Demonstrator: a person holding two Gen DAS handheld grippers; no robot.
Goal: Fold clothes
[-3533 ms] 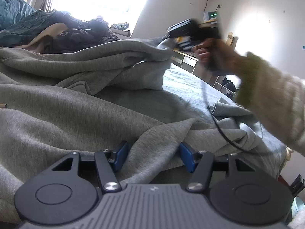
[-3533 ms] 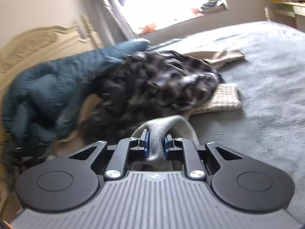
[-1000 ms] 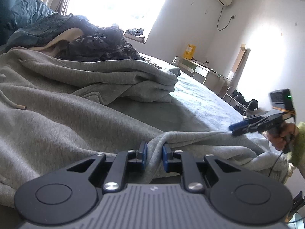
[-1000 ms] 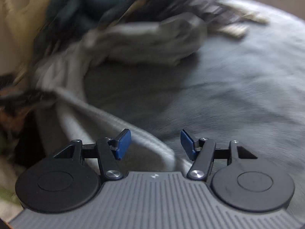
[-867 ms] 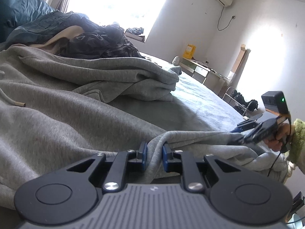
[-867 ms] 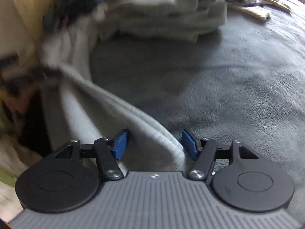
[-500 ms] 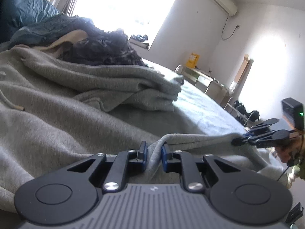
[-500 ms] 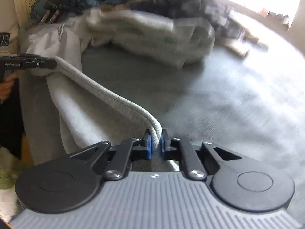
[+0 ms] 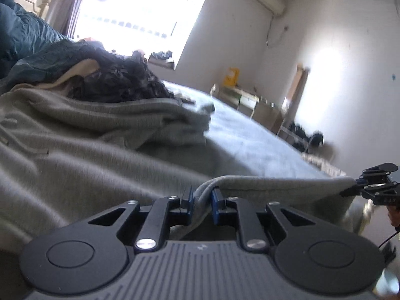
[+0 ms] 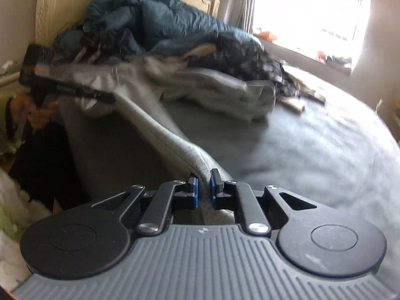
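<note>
Both tongs are clenched on the same grey sweatshirt (image 9: pixel 105 155), which lies spread over the near side of the bed (image 10: pixel 325 150). The left gripper (image 9: pixel 202 197) pinches its ribbed hem (image 9: pixel 275 182), and the right gripper (image 10: pixel 203 184) pinches that hem further along, so the band runs stretched between them (off the bedcover, it seems). Far behind, a dark patterned garment (image 9: pixel 117 82) and a teal quilt (image 10: pixel 150 17) are heaped against the cream headboard (image 10: pixel 50 7).
</note>
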